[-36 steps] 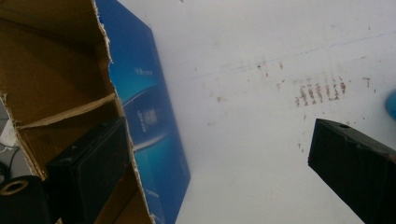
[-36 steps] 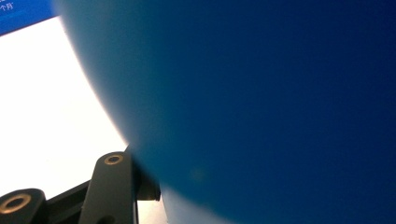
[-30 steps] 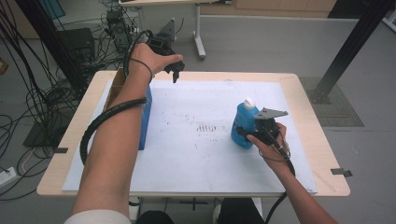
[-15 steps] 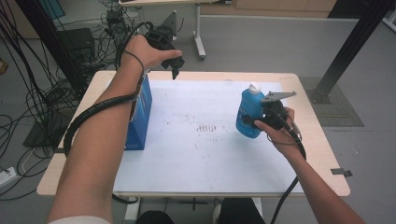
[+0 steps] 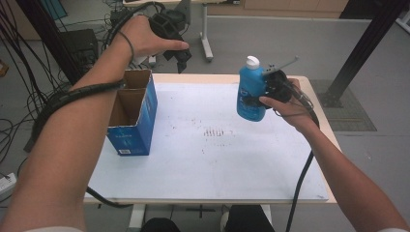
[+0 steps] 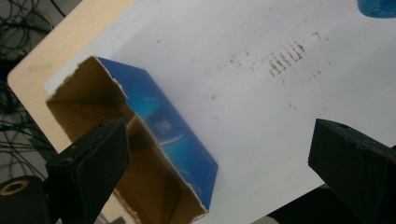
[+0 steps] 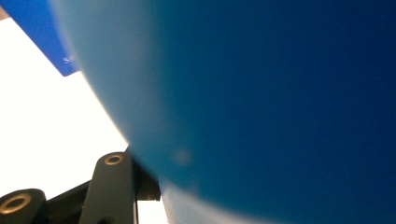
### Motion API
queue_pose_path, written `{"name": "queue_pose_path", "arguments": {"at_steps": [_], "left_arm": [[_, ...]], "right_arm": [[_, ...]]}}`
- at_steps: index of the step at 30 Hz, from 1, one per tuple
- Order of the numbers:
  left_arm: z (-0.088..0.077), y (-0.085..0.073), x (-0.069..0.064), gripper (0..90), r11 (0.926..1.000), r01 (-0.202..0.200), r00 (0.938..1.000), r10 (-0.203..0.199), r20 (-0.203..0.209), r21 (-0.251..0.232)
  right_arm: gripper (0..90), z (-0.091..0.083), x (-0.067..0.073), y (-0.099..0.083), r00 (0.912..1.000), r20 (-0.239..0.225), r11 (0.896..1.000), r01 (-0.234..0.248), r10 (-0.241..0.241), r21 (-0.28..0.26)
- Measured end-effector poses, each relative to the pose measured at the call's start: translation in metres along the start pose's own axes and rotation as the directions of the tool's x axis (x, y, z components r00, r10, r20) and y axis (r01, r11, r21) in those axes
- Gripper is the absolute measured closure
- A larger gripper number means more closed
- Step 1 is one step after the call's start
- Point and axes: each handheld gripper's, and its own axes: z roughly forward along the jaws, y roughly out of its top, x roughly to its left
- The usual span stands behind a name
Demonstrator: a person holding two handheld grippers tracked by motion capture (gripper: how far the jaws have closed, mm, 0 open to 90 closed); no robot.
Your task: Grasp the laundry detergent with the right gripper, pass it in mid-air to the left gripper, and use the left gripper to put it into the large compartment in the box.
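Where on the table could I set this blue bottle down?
The white mat lies bare between the open blue cardboard box at its left and the right edge, under the blue plastic bottle in the right claw. Only the box's corner is crowded.

Glossy plastic bottle (image 5: 251,94), torn cardboard box (image 5: 131,116)
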Motion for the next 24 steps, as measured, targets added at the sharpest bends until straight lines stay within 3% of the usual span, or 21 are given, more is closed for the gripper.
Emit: {"name": "queue_pose_path", "arguments": {"at_steps": [5, 10, 14, 20, 24], "left_arm": [[-0.011, -0.001, -0.007, 6.0, 0.9931, -0.117, 0.9931, 0.117, -0.007, -0.009], [-0.015, 0.002, -0.015, 5.9, 0.9733, -0.23, 0.9733, 0.23, 0.001, 0.001], [-0.016, 0.004, -0.019, 5.8, 0.9594, -0.282, 0.9594, 0.282, 0.009, -0.012], [-0.014, 0.007, -0.022, 5.8, 0.9323, -0.361, 0.9322, 0.362, 0.018, -0.012], [-0.011, 0.008, -0.022, 5.8, 0.9204, -0.391, 0.9204, 0.391, 0.0, 0.005]], "right_arm": [[43.7, 0.019, 0.006, 0.02, 0.9955, -0.079, 0.999, 0.052, -0.052, 0.005], [43.6, 0.039, 0.015, 0.034, 0.9837, -0.15, 0.995, 0.101, -0.1, 0.001], [43.6, 0.059, 0.021, 0.045, 0.968, -0.209, 0.99, 0.139, -0.139, -0.014], [43.6, 0.084, 0.032, 0.055, 0.9436, -0.28, 0.984, 0.175, -0.177, -0.035], [43.6, 0.095, 0.038, 0.062, 0.933, -0.299, 0.98, 0.198, -0.2, -0.038]]}}
